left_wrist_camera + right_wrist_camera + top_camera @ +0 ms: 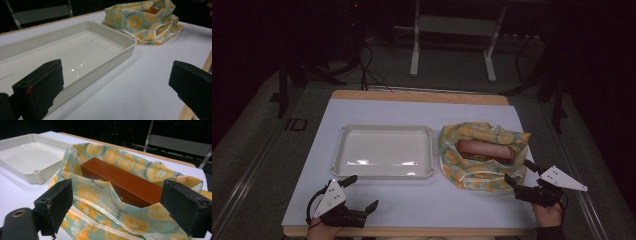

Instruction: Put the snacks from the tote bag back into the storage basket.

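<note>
A cloth bag (482,155) printed with orange slices lies open at the right of the table, with a long reddish-brown box (484,149) inside it. The same bag (107,195) and box (125,183) sit just beyond my right gripper's jaws. My right gripper (519,174) hovers at the bag's near right corner, open, jaws wide and empty (120,212). An empty white tray (384,151) lies left of the bag. My left gripper (360,192) rests near the table's front left edge, open, pointing toward the tray (75,52) and the bag (145,21).
A white sheet (412,200) covers the wooden table top, whose front edge (197,100) runs close to my left gripper. Beyond the table stands a white metal frame (452,35) on a dark floor with cables.
</note>
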Action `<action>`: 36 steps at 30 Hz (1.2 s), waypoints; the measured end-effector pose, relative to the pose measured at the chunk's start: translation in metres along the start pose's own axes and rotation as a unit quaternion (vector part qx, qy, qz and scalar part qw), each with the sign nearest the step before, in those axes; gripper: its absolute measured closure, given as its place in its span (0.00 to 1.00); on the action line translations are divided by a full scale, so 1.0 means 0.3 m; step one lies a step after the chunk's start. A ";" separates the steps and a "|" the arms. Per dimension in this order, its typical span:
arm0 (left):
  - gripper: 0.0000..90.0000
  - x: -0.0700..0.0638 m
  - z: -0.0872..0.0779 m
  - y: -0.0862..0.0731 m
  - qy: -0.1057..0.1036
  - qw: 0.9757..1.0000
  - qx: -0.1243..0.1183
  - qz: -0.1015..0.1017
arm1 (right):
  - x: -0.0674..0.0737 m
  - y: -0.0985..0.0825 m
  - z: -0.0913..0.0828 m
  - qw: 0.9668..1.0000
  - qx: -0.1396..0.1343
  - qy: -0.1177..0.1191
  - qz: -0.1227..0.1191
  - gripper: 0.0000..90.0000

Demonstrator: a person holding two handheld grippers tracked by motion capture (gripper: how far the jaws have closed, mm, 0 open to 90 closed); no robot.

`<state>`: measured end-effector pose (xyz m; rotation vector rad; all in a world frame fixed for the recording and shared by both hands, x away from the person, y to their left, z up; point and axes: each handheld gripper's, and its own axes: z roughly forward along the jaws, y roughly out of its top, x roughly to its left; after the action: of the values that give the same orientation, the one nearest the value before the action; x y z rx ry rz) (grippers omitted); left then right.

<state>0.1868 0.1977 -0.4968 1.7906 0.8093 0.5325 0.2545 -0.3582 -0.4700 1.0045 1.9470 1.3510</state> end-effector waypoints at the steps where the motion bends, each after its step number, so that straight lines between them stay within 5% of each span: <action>1: 0.00 0.000 0.000 0.000 0.000 1.000 0.000 0.000 | 0.000 0.000 0.000 1.000 0.000 0.000 0.000 0.12; 7: 0.00 -0.002 0.000 -0.003 -0.004 1.000 0.004 -0.005 | -0.011 0.030 -0.008 1.000 -0.001 0.004 0.004 0.12; 20: 0.00 -0.030 0.000 0.000 -0.042 0.999 0.003 0.015 | -0.070 0.069 -0.002 0.995 0.055 0.080 -0.018 0.14; 26: 0.00 -0.042 0.008 0.001 -0.063 0.998 0.007 0.030 | -0.107 0.104 0.009 0.989 0.055 0.134 -0.033 0.16; 36: 0.00 -0.038 0.014 -0.004 -0.074 0.997 0.010 0.031 | -0.133 0.155 0.030 0.973 0.065 0.207 -0.076 0.26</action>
<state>0.1817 0.1868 -0.4991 1.8552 0.6617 0.4262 0.2963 -0.3765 -0.4280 0.6459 2.3903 1.4464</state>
